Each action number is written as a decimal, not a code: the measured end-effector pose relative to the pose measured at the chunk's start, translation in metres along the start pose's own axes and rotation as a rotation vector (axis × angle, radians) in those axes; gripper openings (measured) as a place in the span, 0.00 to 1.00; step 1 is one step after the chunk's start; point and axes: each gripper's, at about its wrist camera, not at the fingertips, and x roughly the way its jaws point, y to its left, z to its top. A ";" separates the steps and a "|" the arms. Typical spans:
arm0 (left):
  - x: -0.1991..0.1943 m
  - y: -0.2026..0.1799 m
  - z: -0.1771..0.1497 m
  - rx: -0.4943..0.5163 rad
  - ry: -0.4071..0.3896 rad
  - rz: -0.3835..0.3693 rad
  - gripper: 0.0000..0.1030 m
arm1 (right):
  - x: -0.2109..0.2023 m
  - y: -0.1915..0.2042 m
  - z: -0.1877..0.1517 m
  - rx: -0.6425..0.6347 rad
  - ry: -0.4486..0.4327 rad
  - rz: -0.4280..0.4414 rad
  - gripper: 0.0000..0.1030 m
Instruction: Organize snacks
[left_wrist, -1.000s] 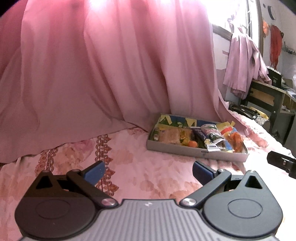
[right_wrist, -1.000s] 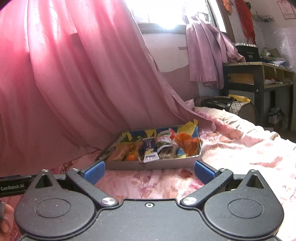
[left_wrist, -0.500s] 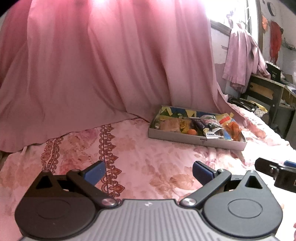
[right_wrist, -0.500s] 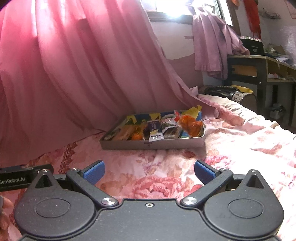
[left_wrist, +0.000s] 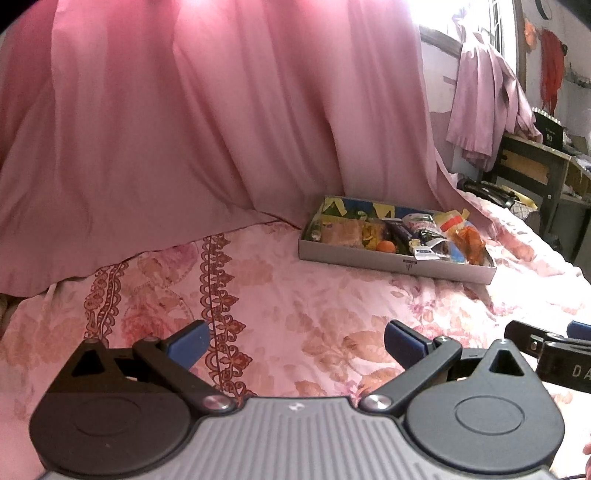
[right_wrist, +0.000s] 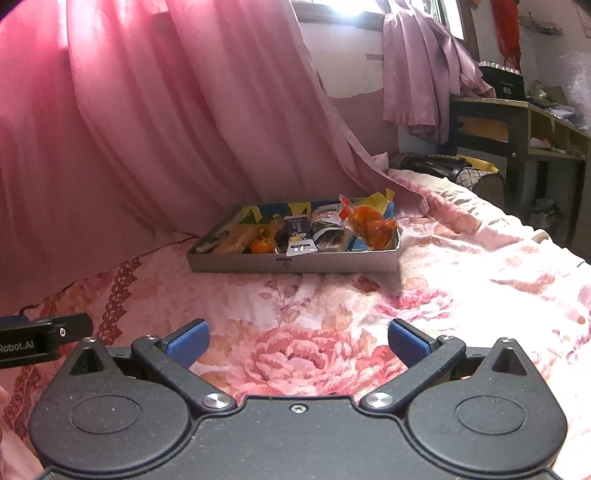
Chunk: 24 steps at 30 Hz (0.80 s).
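A shallow grey cardboard tray full of snacks lies on the flowered pink bedspread, far ahead of both grippers. In it are an orange crinkly bag, a dark purple bar, a small orange fruit and a tan packet. My left gripper is open and empty, low over the bed. My right gripper is open and empty, to the left gripper's right, also well short of the tray.
A pink curtain hangs behind the tray and drapes onto the bed. A wooden desk and a dark basket stand at the far right past the bed edge. A lilac garment hangs by the window.
Both grippers have pulled back from the tray, which now looks smaller and farther. Both stay open and empty.
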 end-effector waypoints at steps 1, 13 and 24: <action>0.000 0.000 0.000 0.000 0.002 0.002 1.00 | 0.000 0.000 0.000 -0.003 0.001 0.001 0.99; 0.002 0.001 0.000 -0.004 0.012 0.007 1.00 | 0.002 0.000 0.000 -0.001 0.012 -0.006 0.99; 0.004 0.002 0.000 -0.003 0.025 0.011 1.00 | 0.003 -0.001 -0.001 -0.001 0.018 -0.011 0.99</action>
